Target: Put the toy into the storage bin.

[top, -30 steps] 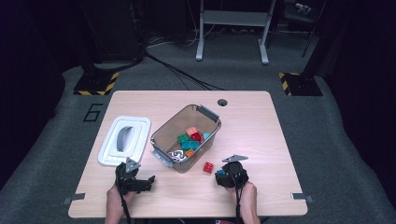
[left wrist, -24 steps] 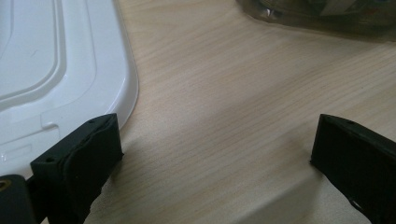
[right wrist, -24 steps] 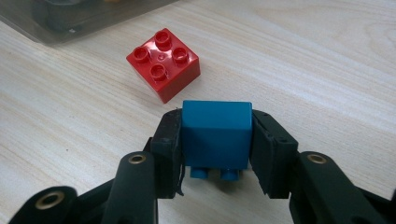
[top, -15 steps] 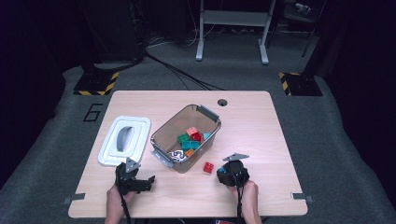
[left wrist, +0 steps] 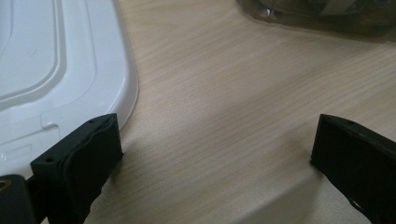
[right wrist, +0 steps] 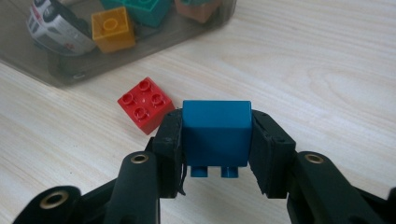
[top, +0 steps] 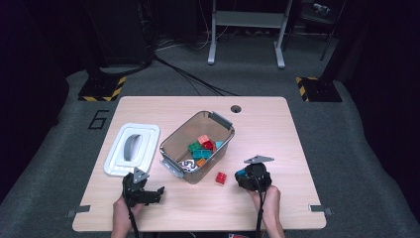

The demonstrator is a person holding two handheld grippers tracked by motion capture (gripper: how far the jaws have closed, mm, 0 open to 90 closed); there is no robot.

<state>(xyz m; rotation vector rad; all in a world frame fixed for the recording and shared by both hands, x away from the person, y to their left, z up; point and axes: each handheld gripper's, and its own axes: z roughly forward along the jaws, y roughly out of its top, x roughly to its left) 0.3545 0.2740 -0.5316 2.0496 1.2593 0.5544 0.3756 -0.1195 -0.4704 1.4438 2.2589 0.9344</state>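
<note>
1. Blue brick [right wrist: 215, 133] being the thing in hand, the list starts with the biggest item: the table [top: 297, 134] is carrying everything, and the bin [top: 184, 140] is sitting near its middle, serving as the landmark.
2. The bin, clear with grey handles, is holding a heap of coloured bricks [top: 203, 147] and a small toy car [right wrist: 56, 28] by its near wall.
3. The lid [top: 130, 148] is lying flat just left of the bin, white with a grey handle.
4. The left gripper [top: 159, 190] is resting on the table near the bin's front left corner, just in front of the lid; its jaws are standing wide apart over bare wood, gripping nothing.
5. The right gripper [right wrist: 215, 140] is sitting in front of the bin to its right, with its jaws pinching the blue brick from both sides, studs pointing back toward the hand.
6. The blue brick is sitting between those jaws, apart from the bin.
7. The red brick [top: 221, 177] is lying on the table just in front of the bin, between the bin and the right gripper, studs up.
</note>
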